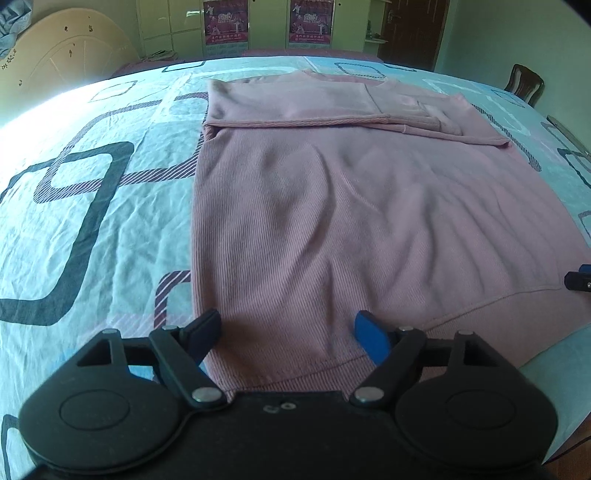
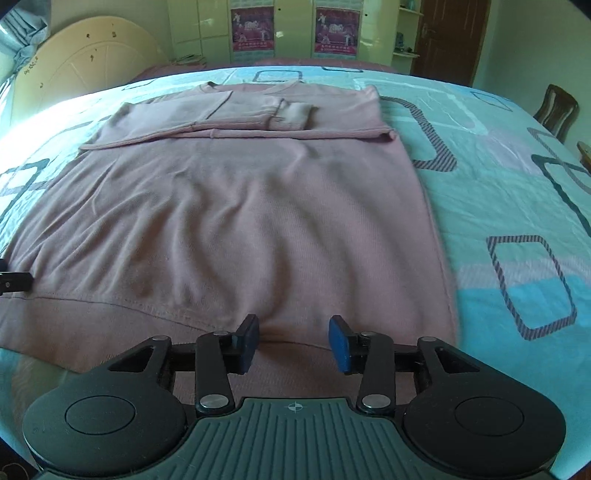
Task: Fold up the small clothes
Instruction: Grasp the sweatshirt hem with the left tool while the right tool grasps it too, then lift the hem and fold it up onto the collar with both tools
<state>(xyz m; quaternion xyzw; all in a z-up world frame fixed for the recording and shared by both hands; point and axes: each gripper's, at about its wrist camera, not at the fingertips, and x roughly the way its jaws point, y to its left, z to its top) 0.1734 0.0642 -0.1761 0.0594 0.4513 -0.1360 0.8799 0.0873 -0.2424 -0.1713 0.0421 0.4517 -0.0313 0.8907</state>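
A pink knit sweater (image 1: 351,206) lies flat on the bed, hem toward me, with both sleeves (image 1: 325,107) folded across its chest at the far end. It also shows in the right wrist view (image 2: 236,221), sleeves (image 2: 251,114) across the top. My left gripper (image 1: 288,332) is open, its jaws straddling the hem's left part just above the fabric. My right gripper (image 2: 293,341) is open over the hem's right part, holding nothing. The right gripper's tip (image 1: 578,280) shows at the left wrist view's right edge; the left gripper's tip (image 2: 14,282) shows at the right wrist view's left edge.
The bed has a light blue sheet (image 1: 92,206) with dark square outlines. A round tabletop (image 1: 62,55) leans at the back left. Cabinets with posters (image 2: 253,29) and a brown door (image 2: 447,37) stand behind. A wooden chair (image 2: 557,110) is at the right.
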